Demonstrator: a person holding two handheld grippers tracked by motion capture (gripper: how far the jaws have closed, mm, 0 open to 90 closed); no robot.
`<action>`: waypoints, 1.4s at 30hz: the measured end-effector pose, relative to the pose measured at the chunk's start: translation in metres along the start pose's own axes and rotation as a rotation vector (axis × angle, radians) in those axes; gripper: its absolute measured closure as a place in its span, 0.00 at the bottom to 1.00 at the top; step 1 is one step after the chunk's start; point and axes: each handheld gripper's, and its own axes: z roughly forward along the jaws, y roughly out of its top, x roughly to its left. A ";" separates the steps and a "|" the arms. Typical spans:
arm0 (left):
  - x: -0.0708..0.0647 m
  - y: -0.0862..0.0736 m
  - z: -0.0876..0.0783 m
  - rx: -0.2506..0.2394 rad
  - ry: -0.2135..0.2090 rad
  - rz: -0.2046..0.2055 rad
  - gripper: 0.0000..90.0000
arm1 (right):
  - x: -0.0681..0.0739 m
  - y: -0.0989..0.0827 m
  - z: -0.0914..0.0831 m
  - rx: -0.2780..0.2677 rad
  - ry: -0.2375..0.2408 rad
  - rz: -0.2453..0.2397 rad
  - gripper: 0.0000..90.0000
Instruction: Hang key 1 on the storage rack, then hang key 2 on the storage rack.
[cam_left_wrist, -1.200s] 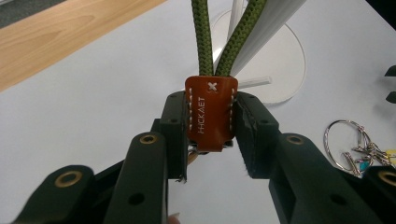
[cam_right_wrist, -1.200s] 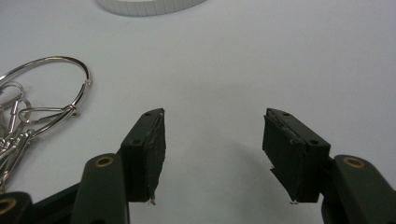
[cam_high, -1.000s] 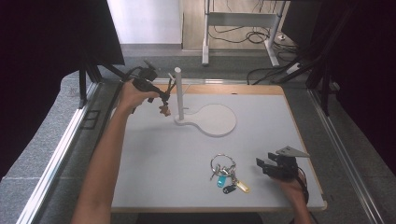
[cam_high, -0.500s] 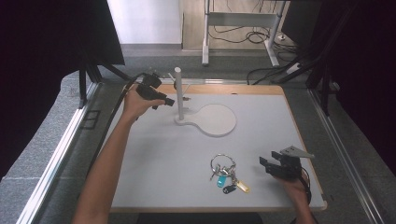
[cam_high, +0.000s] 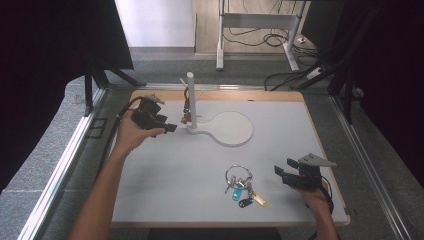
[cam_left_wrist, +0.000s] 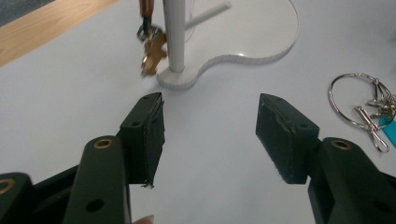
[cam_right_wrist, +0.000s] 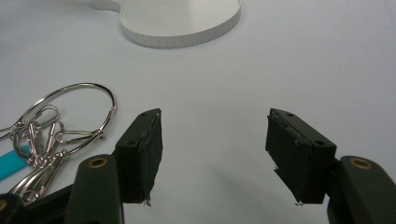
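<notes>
A white stand (cam_high: 191, 102) with an upright post and a round base (cam_high: 231, 128) sits at the back of the table. A brown-strapped key (cam_high: 185, 112) (cam_left_wrist: 152, 49) hangs on the post's left side. My left gripper (cam_high: 167, 127) (cam_left_wrist: 210, 133) is open just left of the post, nothing between its jaws. A bunch of keys on a metal ring (cam_high: 240, 184) (cam_right_wrist: 51, 135), with blue, black and yellow tags, lies near the front. My right gripper (cam_high: 280, 172) (cam_right_wrist: 215, 154) hovers open to the right of the bunch, holding nothing.
The white table top (cam_high: 165, 175) has a wooden strip (cam_high: 240, 95) along its back edge and metal rails (cam_high: 60, 165) on both sides. Black curtains (cam_high: 45, 40) hang at left and right. A desk frame and cables (cam_high: 260, 22) stand on the floor behind.
My left gripper has drawn back leftward from the post, leaving the brown-strapped key hanging there. The right gripper has barely shifted.
</notes>
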 end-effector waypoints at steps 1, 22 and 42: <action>-0.003 -0.011 -0.003 -0.014 0.000 -0.010 0.47 | 0.001 0.001 0.001 0.009 -0.002 0.002 0.41; -0.047 -0.087 -0.002 0.018 0.015 0.030 0.44 | 0.003 0.018 -0.003 0.170 0.007 -0.091 0.36; -0.052 -0.099 0.017 0.042 -0.025 0.045 0.42 | 0.038 0.072 0.011 0.421 0.028 -0.260 0.47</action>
